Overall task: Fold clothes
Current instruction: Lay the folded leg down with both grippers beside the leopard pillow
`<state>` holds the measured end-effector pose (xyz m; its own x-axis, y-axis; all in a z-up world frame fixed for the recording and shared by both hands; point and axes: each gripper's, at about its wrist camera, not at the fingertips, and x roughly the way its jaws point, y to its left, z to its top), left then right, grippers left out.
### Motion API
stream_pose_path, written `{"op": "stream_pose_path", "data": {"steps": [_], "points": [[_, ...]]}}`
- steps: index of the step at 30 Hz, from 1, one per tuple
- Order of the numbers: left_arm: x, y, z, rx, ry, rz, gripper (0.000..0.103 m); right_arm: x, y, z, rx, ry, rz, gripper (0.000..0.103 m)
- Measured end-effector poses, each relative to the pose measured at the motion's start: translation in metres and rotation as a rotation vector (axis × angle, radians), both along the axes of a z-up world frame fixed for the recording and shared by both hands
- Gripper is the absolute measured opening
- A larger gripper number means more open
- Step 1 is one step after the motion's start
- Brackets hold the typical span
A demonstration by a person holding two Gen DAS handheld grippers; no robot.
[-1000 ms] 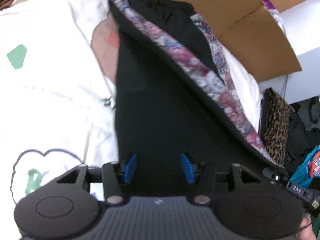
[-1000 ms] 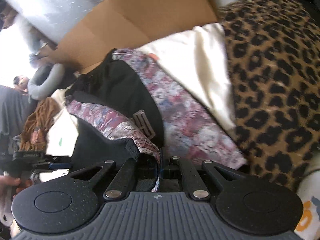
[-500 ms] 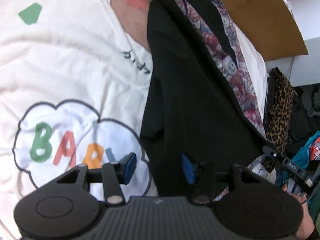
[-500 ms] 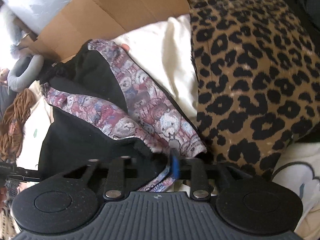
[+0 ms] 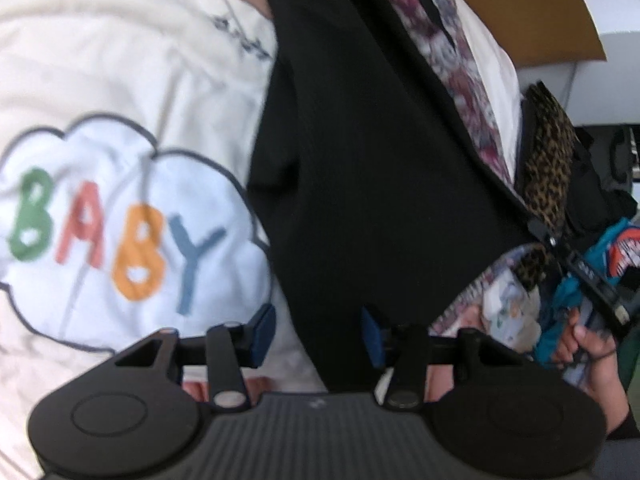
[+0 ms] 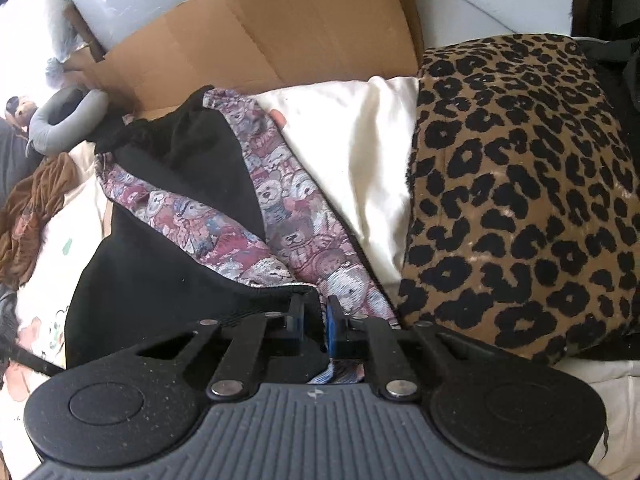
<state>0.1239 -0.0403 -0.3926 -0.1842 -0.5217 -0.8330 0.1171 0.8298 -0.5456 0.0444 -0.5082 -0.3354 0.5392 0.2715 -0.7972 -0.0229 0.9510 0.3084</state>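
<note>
A black garment [image 5: 372,152] with a teddy-bear print lining [image 6: 280,216] lies stretched over a white "BABY" blanket [image 5: 120,232]. My left gripper [image 5: 318,332] hovers at the garment's near end. Its jaws are closing, and the black cloth's edge lies between the blue pads [image 5: 264,330] without being pinched. My right gripper [image 6: 316,316] sits at the garment's other corner. Its jaws are closing and nearly together, with the black hem [image 6: 280,294] and lining caught between the pads. In the left wrist view, a hand [image 5: 592,352] holds that right gripper at the far right.
A leopard-print cushion [image 6: 520,200] lies right of the garment, with a cream pillow [image 6: 360,168] between them. A cardboard flap [image 6: 280,28] stands behind. A brown cloth [image 6: 32,216] and a grey neck pillow [image 6: 64,120] lie at the far left. Teal clothing [image 5: 616,248] is piled beside the hand.
The left gripper slid down along the garment to its near end, bringing the BABY print into view, and its jaws narrowed. The right gripper opened briefly, then closed again on the hem.
</note>
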Motion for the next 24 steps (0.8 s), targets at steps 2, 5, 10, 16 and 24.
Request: {"op": "stream_pose_path", "data": {"steps": [2, 5, 10, 16, 24], "points": [[-0.003, -0.003, -0.004, -0.004, 0.021, -0.014, 0.029, -0.001, -0.002, -0.001, -0.021, 0.001, -0.006, 0.007], [-0.006, -0.004, -0.006, -0.006, 0.033, -0.025, 0.012, -0.003, -0.006, -0.003, -0.041, 0.022, -0.022, 0.006], [-0.007, -0.007, -0.005, -0.008, 0.033, -0.045, 0.003, -0.004, -0.013, -0.009, -0.055, 0.063, -0.057, 0.006], [-0.006, -0.008, -0.003, 0.012, 0.038, -0.092, 0.002, -0.007, -0.012, -0.009, -0.079, 0.096, -0.047, 0.006], [-0.010, -0.019, -0.018, 0.031, 0.052, -0.133, 0.002, -0.005, -0.013, -0.018, -0.107, 0.127, -0.054, 0.006]]}}
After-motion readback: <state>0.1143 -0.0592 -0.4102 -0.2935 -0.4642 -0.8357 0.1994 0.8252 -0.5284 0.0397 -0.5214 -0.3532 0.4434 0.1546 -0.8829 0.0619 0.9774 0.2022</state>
